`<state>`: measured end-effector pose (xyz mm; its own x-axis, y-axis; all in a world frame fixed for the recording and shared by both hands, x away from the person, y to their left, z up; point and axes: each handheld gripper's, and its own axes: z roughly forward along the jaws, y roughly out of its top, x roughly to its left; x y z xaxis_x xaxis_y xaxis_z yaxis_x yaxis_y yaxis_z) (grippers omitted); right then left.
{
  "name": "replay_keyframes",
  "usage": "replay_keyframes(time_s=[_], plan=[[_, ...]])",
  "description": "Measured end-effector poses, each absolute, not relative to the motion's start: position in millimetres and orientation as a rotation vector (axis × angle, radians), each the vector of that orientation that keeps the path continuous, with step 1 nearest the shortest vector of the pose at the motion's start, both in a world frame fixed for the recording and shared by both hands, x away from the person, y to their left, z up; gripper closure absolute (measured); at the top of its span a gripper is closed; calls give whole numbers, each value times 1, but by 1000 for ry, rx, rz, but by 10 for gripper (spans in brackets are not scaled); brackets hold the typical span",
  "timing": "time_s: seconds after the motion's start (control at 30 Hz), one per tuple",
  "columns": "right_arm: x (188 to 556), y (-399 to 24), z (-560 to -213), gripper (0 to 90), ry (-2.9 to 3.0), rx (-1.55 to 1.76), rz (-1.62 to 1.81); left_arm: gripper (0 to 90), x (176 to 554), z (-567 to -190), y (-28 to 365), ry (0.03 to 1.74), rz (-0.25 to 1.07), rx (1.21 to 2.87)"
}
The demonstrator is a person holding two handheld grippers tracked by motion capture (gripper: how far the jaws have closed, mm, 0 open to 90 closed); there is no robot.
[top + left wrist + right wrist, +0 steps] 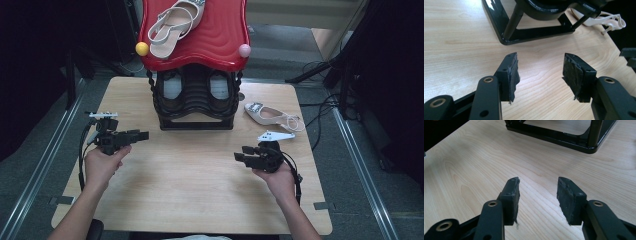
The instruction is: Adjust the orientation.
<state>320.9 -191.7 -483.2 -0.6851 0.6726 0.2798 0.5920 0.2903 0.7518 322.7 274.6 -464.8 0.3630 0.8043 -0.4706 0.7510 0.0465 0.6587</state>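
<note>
Left gripper (142,135): lower left of the high view, held in the person's left hand (102,162); jaws wide apart with nothing between them, bare tabletop between the pads in the left gripper view (540,72); it points toward frame right.
Right gripper (240,156): lower right of the high view, held in the right hand (280,177); jaws likewise well parted and holding nothing, only wood grain between them in the right gripper view (537,195); it points toward frame left.
Table (200,190): light wood, bare between the two grippers.
Loose sandal (272,116): white, lying on the table at right of centre, just right of the rack's base and up-frame of the right gripper.
Key relation: the loose sandal lies beyond and slightly right of the right gripper, near it; the left gripper is well apart from it, across the table. The right hand is judged the nearer one for a pick.
Sandal axis: long axis runs roughly left to right across the frame; the decorated toe points left toward the rack, the heel strap to the right.
Shoe rack (197,107): black frame, centre, upper half of the table; dark shoes sit on its lower shelf.
Red top shelf (220,35): top centre; carries the matching white sandal (172,25), lying diagonally, toe toward upper right.
</note>
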Motion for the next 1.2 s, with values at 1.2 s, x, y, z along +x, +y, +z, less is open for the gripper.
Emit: replay_keyframes(time_s=[1.2], plan=[[389, -262, -456, 900, 2230, 1472, 1335, 464, 320, -468, 276, 1371, 45, 1708]])
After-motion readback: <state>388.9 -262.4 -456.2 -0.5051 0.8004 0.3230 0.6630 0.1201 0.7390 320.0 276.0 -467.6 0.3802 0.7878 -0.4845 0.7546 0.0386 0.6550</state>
